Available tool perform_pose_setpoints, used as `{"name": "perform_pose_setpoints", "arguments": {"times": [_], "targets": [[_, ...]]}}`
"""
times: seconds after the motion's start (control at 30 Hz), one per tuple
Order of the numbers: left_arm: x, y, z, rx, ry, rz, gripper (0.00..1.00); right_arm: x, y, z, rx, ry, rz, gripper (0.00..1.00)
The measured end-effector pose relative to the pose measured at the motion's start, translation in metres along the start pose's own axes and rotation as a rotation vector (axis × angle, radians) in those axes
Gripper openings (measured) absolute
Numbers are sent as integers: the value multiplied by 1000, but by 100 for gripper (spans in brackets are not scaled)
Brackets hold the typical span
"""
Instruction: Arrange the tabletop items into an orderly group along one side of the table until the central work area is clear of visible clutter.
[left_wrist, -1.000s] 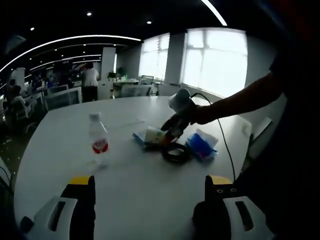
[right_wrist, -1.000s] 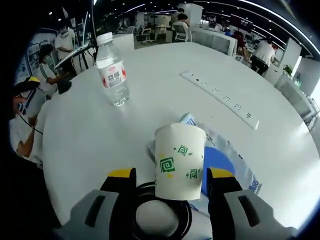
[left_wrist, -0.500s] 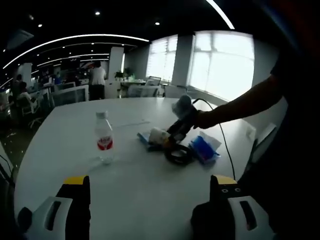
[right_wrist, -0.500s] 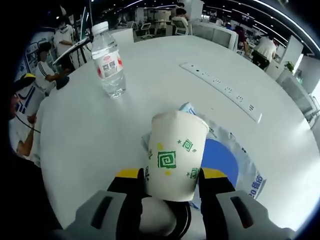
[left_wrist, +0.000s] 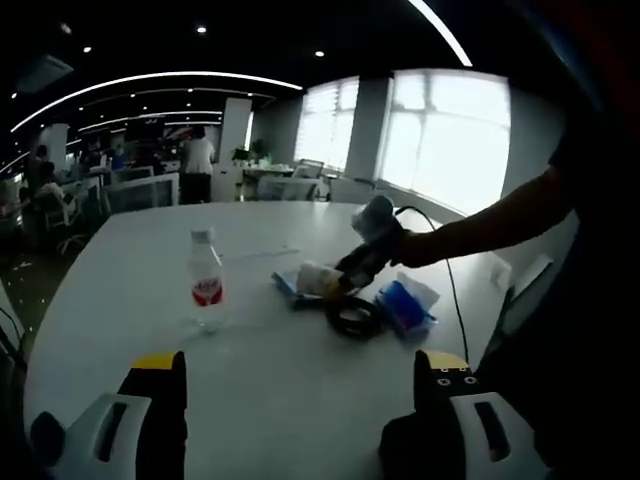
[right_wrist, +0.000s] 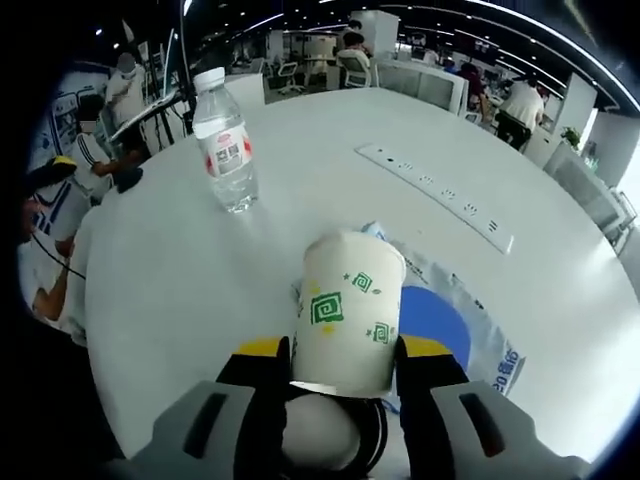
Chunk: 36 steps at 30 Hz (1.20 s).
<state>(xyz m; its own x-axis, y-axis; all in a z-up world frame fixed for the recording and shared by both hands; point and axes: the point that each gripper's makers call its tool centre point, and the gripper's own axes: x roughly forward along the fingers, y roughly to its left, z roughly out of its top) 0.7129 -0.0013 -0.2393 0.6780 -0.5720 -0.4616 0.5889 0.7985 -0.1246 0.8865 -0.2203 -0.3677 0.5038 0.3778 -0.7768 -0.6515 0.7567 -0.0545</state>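
Observation:
A white paper cup (right_wrist: 348, 305) with green square marks sits between the jaws of my right gripper (right_wrist: 343, 350), which is shut on it; the cup leans slightly left. Under it lie a blue and white packet (right_wrist: 455, 325) and a black coiled cable (right_wrist: 372, 440). In the left gripper view the right gripper (left_wrist: 350, 270) holds the cup (left_wrist: 316, 277) beside the cable coil (left_wrist: 352, 318) and packet (left_wrist: 404, 304). A clear water bottle (left_wrist: 206, 290) with a red label stands upright to the left, also far left (right_wrist: 226, 140). My left gripper (left_wrist: 298, 375) is open over bare table.
The round white table (left_wrist: 110, 260) carries a long white power strip (right_wrist: 436, 194) beyond the cup. A person's arm (left_wrist: 490, 215) reaches in from the right. Desks, chairs and several people stand beyond the table's far edge.
My right gripper's jaws have closed in on the paper cup, which now leans between them. The left view has shifted a little; the bottle stays put.

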Motion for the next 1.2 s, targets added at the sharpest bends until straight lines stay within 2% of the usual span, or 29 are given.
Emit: {"name": "perform_pose_setpoints", "arguments": {"times": [0.2,0.43,0.67,0.83,1.03,1.2], "targets": [[1,-6,2,24,13,-30,89,-27,12,12,21,-101,-10,38],[11,-11,14,64,10,-63,82,-58,22,34,42,-216,-22,38],[21,-17,29,94,6,-101,78,-84,28,47,66,-292,-38,38],[32,-28,43,124,5,-162,72,-104,36,55,87,-352,-44,38],[43,-35,72,168,-45,-210,68,-122,50,64,96,-416,-54,37],[50,-40,88,171,-73,-243,63,-135,54,68,100,-455,-61,37]]}}
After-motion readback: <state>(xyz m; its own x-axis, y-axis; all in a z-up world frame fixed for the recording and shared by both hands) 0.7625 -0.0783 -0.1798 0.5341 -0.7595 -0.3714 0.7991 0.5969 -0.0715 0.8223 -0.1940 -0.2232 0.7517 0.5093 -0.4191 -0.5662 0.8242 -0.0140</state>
